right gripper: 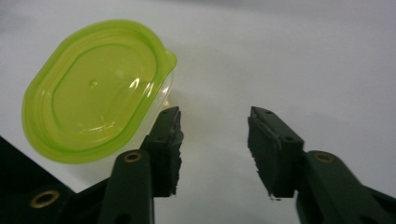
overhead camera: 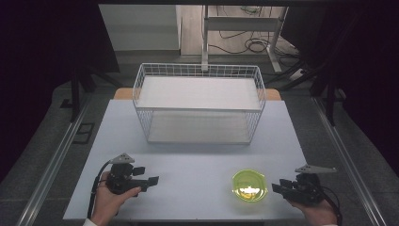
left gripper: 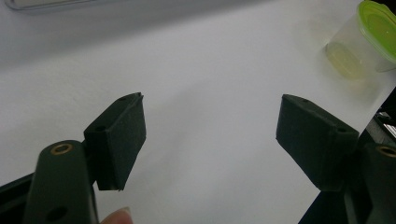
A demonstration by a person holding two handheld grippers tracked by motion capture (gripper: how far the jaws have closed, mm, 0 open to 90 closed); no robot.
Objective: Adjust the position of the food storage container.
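A clear plastic container with a lime-green lid (overhead camera: pixel 249 185) stands on the white table (overhead camera: pixel 197 160) near its front right edge. My right gripper (overhead camera: pixel 278 185) lies just to the right of it, pointing at it. In the right gripper view the jaws (right gripper: pixel 215 140) stand apart with only table between them, and the container (right gripper: pixel 93 88) sits outside the left jaw, close to its tip. My left gripper (overhead camera: pixel 149 175) rests at the front left, held by a hand. Its jaws (left gripper: pixel 210 135) are wide open and bare, with the container (left gripper: pixel 369 37) far off at the upper right.
A white wire basket (overhead camera: pixel 141 106) stands at the back middle of the table, its open top up and nothing inside it. Bare table lies between the basket and the two grippers. Beyond the table are a desk frame and floor cables.
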